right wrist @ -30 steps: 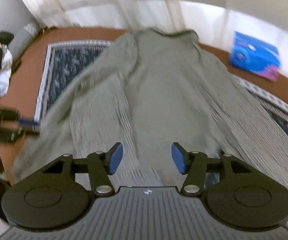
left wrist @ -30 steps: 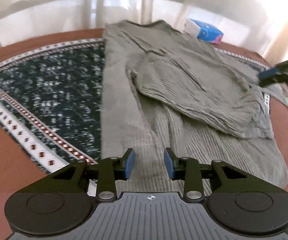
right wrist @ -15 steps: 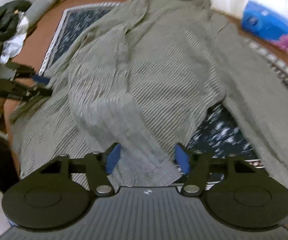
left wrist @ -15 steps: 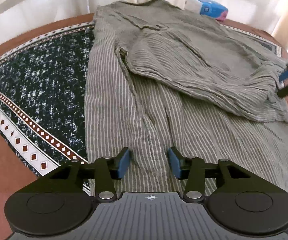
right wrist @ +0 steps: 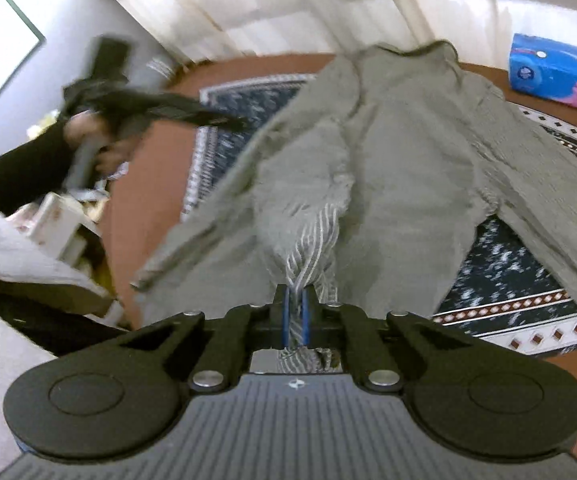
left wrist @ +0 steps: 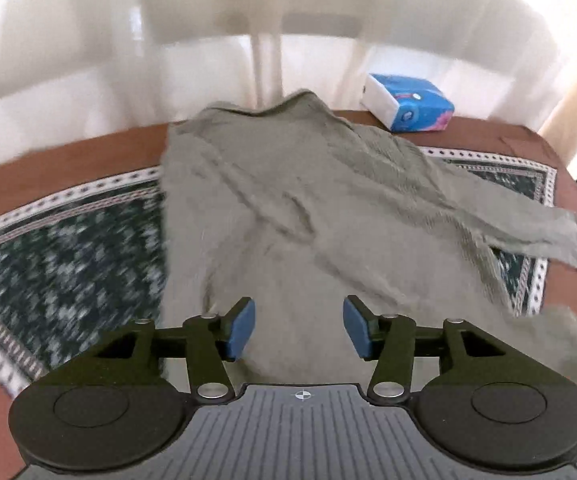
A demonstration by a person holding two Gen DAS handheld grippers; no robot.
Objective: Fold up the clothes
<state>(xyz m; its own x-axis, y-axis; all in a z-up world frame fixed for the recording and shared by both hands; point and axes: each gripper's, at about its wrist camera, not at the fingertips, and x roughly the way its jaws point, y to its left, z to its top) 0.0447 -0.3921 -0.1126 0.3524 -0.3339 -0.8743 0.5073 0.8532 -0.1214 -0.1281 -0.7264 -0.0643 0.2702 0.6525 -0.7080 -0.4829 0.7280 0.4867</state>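
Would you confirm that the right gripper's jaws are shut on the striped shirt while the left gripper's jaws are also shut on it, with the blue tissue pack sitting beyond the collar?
Not quite: the left gripper has its jaws open, holding nothing, as the left wrist view shows. The rest stands: the right gripper is shut on the striped shirt, and the blue tissue pack sits beyond the collar.

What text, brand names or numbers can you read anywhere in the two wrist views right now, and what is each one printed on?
No text can be read.
Blue tissue pack: a round white logo and a pink flower show, but any lettering is too small and blurred to read.
Striped shirt: no label or print visible.
Patterned rug: decoration only, no words.
Left claw and right claw: only a small crosshair mark on each body, no letters.
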